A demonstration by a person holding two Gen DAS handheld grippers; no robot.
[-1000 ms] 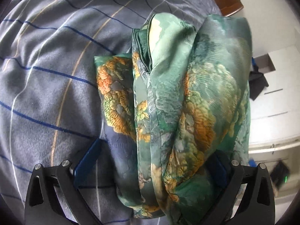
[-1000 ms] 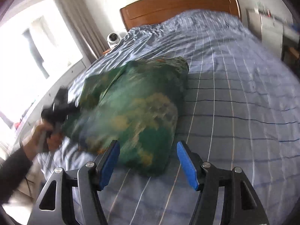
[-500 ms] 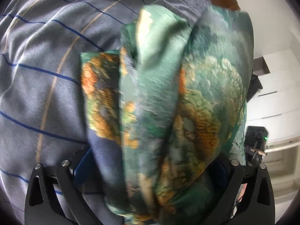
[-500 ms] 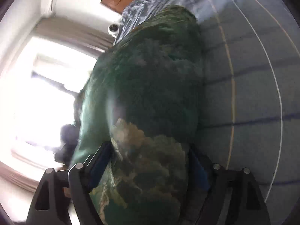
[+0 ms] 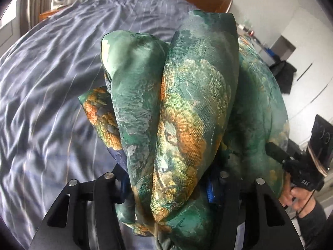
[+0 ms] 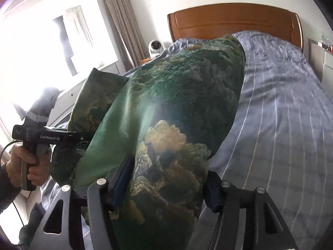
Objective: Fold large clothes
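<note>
**Green satin garment lifted over a striped bed**

Green and orange patterned satin fills both wrist views: the folded garment (image 5: 193, 108) hangs bunched above the blue striped bedspread (image 5: 45, 95), gripped at two ends. The left gripper (image 5: 166, 185) has its jaws closing with a thick wad of the cloth between them, the blue pads (image 5: 210, 189) pressing into the folds. The right gripper (image 6: 166, 179) likewise has its jaws closing on the other end of the bundle, cloth squeezed between its dark pads (image 6: 122, 177).

In the right wrist view, a hand (image 6: 22, 166) in a dark sleeve holds the left tool's handle, whose side reads "GenRobot.AI" (image 6: 50, 138). In the left wrist view, the other hand (image 5: 291, 193) grips the right tool, marked "DAS" (image 5: 305, 182).

Behind the bundle stand a wooden headboard (image 6: 233, 20), a small white camera (image 6: 155, 45) on the bedside stand, brown curtains (image 6: 120, 20) and a bright window (image 6: 52, 41).
</note>
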